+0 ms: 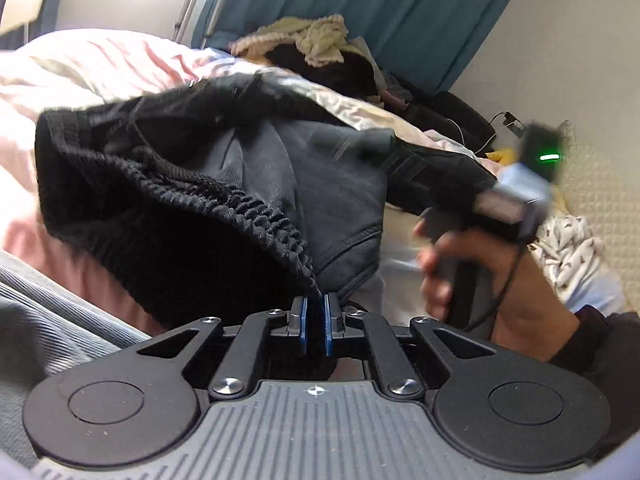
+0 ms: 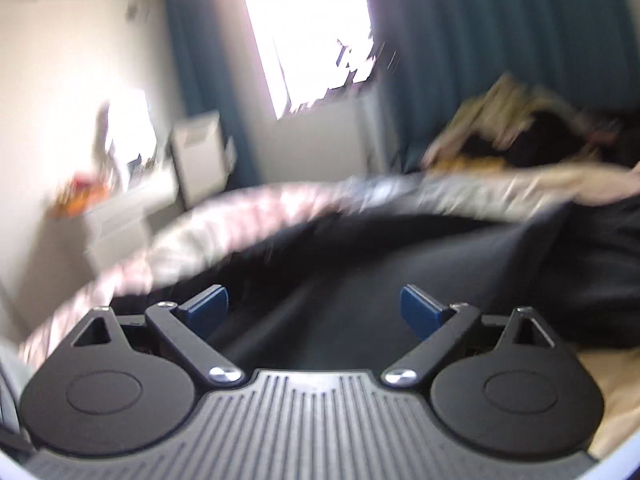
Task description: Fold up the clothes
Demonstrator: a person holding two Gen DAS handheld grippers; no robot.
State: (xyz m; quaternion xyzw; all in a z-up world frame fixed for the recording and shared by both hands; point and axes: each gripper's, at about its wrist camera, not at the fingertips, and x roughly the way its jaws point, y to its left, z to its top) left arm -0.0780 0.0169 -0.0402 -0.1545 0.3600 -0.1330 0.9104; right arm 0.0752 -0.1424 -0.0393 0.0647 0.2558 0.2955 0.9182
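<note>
Closest to the lens at bottom centre of the left wrist view, the left gripper (image 1: 315,322) has its blue pads drawn almost together, pinching the gathered elastic waistband (image 1: 224,200) of the dark trousers (image 1: 256,152). From that pinch the garment rises toward centre frame and drapes over the pink bedding (image 1: 80,68). At right of frame, a hand (image 1: 480,276) holds the right gripper's handle. In the right wrist view, the right gripper (image 2: 314,308) stands wide open at lower centre, with nothing held; dark cloth lies just beyond and between its fingers. Judged step: securing the waistband before spreading the garment flat. The next move calls for the right gripper to close on a second point of the fabric. Farther off, upper centre, a heap of clothes (image 1: 316,40) lies before the teal curtain (image 1: 400,8). No legible writing or brand is visible.
</note>
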